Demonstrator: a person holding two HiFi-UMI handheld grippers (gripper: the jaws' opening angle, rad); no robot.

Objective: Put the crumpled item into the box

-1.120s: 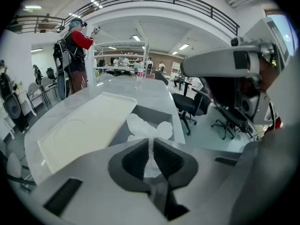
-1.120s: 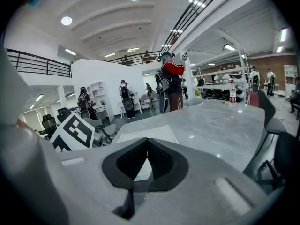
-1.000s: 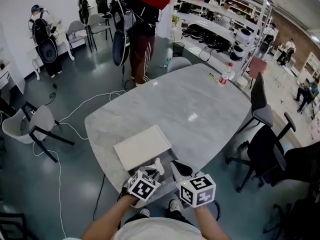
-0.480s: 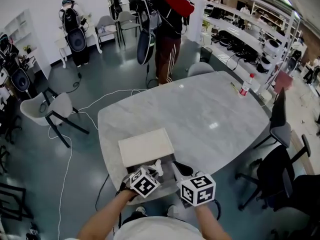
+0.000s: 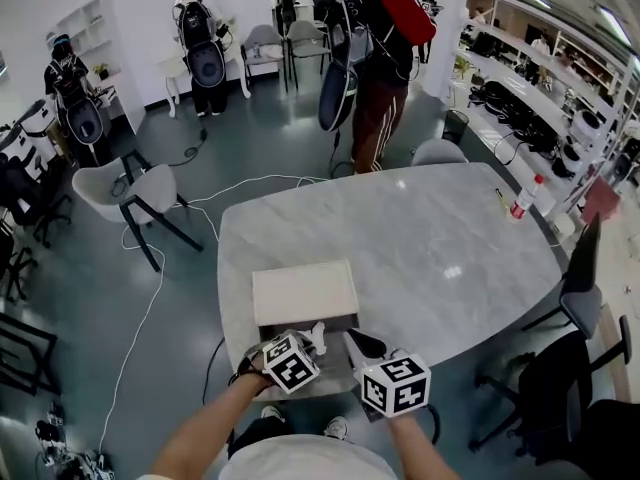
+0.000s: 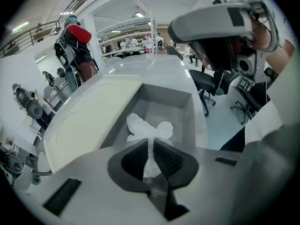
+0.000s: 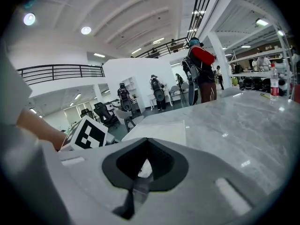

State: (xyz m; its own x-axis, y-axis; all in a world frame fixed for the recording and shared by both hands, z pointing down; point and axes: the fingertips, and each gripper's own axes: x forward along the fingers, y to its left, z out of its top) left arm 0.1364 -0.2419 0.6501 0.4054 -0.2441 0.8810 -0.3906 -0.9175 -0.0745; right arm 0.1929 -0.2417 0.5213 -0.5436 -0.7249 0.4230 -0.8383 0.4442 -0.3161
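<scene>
The grey marble table (image 5: 430, 238) fills most of the head view. The box (image 5: 303, 293) stands near its edge on the person's side. The box is open: its cream lid (image 6: 91, 118) lies flat on the far side in the head view, and the grey tray (image 6: 183, 100) is on the side toward the person.

Both grippers are just on the near side of the box. The left gripper (image 5: 312, 344) is the nearer one to the tray, and its tips reach over the near wall. The right gripper (image 5: 357, 342) is just beside it, a little to the right of the box. Its jaws are together with nothing between them, as far as I can judge (a white scrap shows past their tips in the right gripper view, and it is probably the item in the other gripper).

The jaws of the left gripper are clamped on the crumpled item (image 6: 149, 128), a white piece of paper or tissue. It is squeezed into a thin strip that runs along the jaws. Its loose, wider end spreads out in front of the tips and points into the tray. So the item is already above the open tray, and the coming move seems to need only a release, perhaps after a small lowering.

I cannot tell if the loose end touches the tray floor, because the gripper body hides the near part of the tray.
</scene>
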